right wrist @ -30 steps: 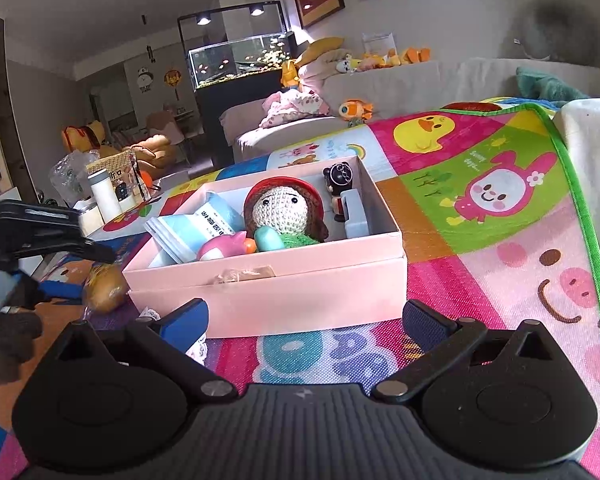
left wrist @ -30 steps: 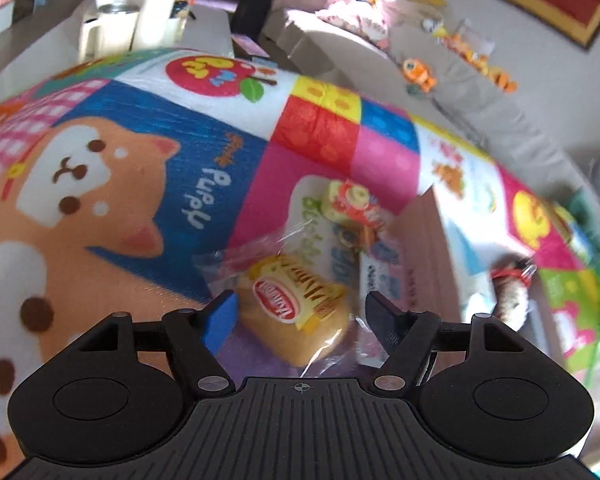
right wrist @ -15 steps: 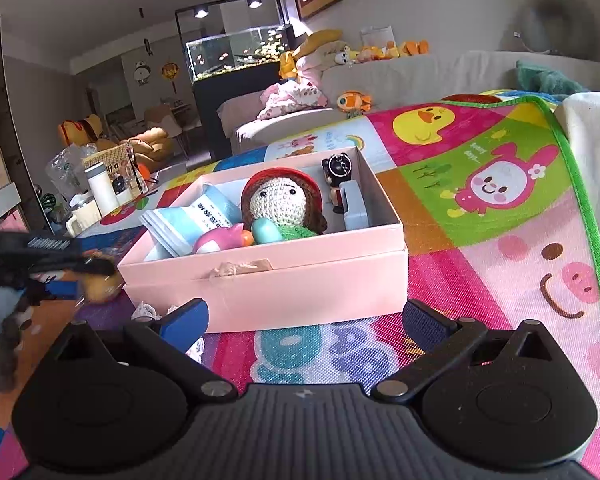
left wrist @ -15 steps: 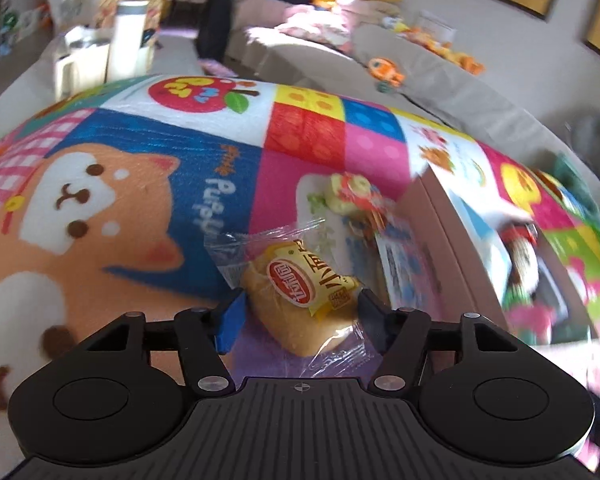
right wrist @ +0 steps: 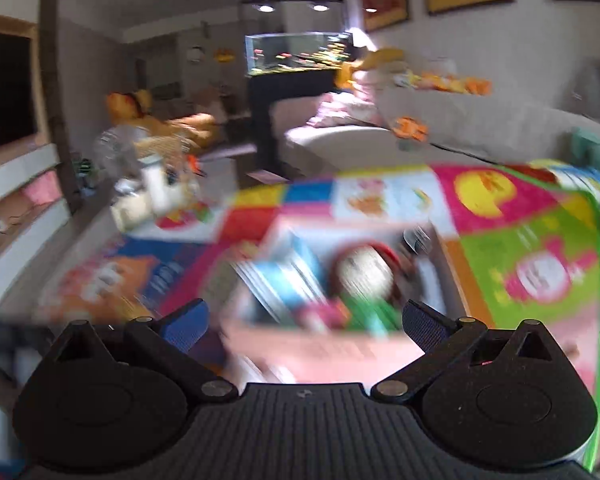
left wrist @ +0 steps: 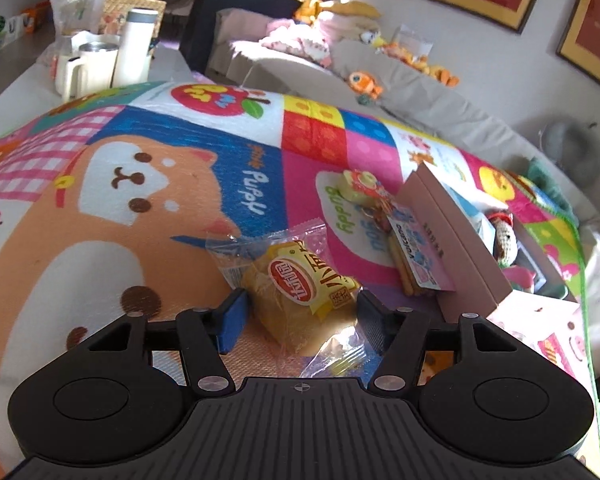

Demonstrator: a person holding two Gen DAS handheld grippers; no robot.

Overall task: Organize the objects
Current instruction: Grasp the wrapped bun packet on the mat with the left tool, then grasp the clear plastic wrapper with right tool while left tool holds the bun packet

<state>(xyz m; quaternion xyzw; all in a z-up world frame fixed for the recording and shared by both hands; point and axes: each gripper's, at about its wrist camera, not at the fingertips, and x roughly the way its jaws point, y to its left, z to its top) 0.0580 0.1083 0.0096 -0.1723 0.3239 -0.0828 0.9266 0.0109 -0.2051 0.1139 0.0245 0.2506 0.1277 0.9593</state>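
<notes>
1. Gripping is what your left gripper (left wrist: 300,312) appears to show: its jaws sit either side of the wrapped snack cake (left wrist: 300,292), with the clear wrapper against both pads, though how firmly they press cannot be told.
2. That cake (yellow label, red oval logo) lies in the foreground over the patchwork play mat (left wrist: 148,184), near the puppy picture.
3. Beyond it, to the right in the left wrist view, the pink box (left wrist: 456,240) stands on the mat; a packet of biscuit sticks (left wrist: 414,256) leans against its near wall, and a small yellow-and-red toy (left wrist: 360,184) lies just past the packet.
4. Inside the box, a crocheted doll (left wrist: 504,236) shows above the rim.
5. Your right gripper (right wrist: 304,324) has its jaws wide apart with nothing between the pads; it looks down on the box (right wrist: 320,344) from above (this view is heavily blurred).
6. Blue packets (right wrist: 288,280) and the doll's pale face (right wrist: 364,276) can just be made out in the box.
</notes>
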